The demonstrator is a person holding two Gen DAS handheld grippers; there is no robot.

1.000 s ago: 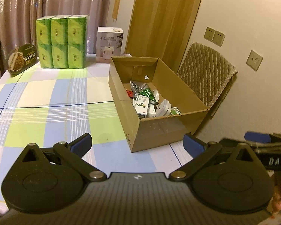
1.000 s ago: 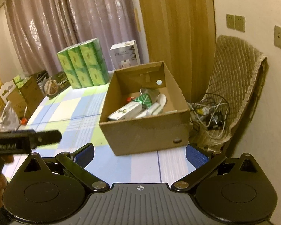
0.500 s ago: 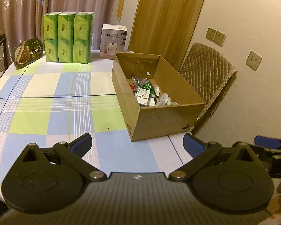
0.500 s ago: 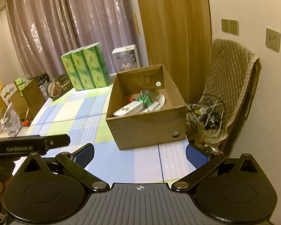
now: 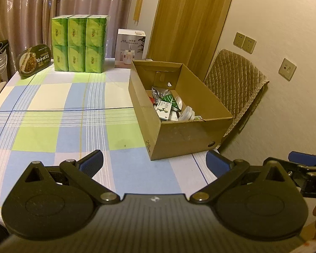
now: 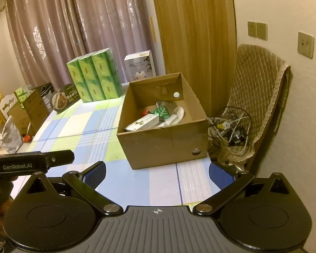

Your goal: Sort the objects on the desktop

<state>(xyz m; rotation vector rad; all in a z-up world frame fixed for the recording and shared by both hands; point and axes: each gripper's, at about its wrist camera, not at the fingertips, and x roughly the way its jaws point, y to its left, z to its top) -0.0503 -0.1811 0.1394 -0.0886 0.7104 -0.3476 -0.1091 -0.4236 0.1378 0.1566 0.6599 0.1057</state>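
An open cardboard box (image 5: 179, 135) stands at the table's right edge; it also shows in the right wrist view (image 6: 164, 145). Inside lie several small items: a white-and-green carton (image 5: 165, 110), a green leaf-print packet (image 6: 160, 110), white pieces and a silver pouch. My left gripper (image 5: 154, 161) is open and empty, held above the near part of the checked tablecloth, short of the box. My right gripper (image 6: 157, 172) is open and empty, also short of the box. Each gripper shows at the edge of the other's view.
Stacked green tissue packs (image 5: 80, 44), a white humidifier box (image 5: 130, 48) and a dark oval food tin (image 5: 34, 60) stand at the table's far end. A quilted chair (image 6: 257, 105) with cables is right of the table. Boxes and bags (image 6: 21, 113) sit off the left side.
Both grippers have drawn back and risen from the box, which looks smaller and farther. Both stay open and empty.
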